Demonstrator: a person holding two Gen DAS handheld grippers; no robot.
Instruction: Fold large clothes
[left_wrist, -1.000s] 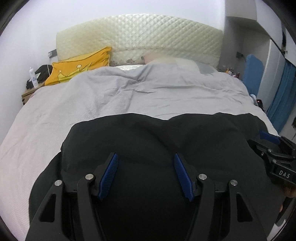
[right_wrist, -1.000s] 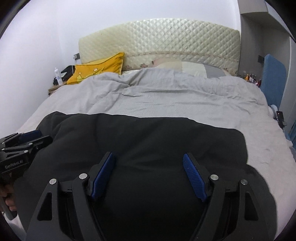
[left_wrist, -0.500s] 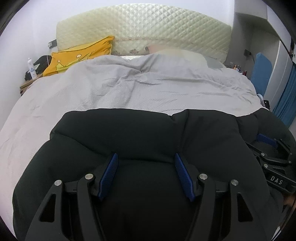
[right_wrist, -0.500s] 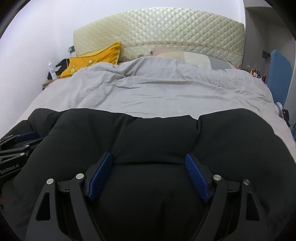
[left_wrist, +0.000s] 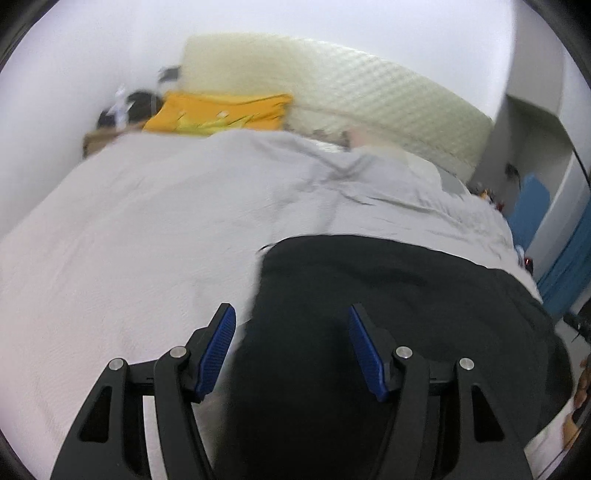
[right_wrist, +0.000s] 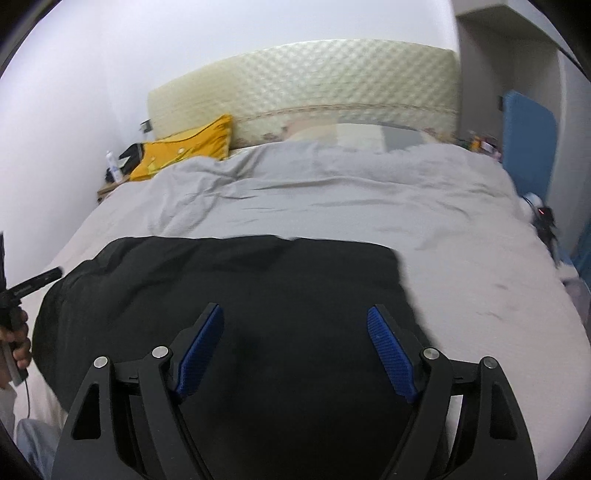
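Left wrist view, near field: left gripper (left_wrist: 288, 347) has its blue pads spread, nothing pinched; the black garment (left_wrist: 388, 314) lies beneath and between the jaws, its left edge running just inside the left pad. Half a second ago the dark cloth filled the whole lower frame under this tool; now bare grey duvet (left_wrist: 147, 258) shows to the left of it. The frame is tilted and smeared, so the tool was caught mid-swing.

Right wrist view, near field: right gripper (right_wrist: 295, 350) likewise spread wide and empty, hanging over the middle of the garment (right_wrist: 240, 288). Its far edge is now a fairly straight line across the duvet (right_wrist: 369, 206), where a puffy double hump stood half a second ago. At the left rim, a hand (right_wrist: 16, 341) grips the handle of the other tool.

Judgement: the bundle reads flatter and narrower than before, so one fold looks laid down and released; both tools appear to be shifting sideways for the next hold. Whether another fold is needed cannot be told.

Far field: yellow pillow (right_wrist: 192, 147) against the quilted headboard (right_wrist: 306, 85), unchanged.
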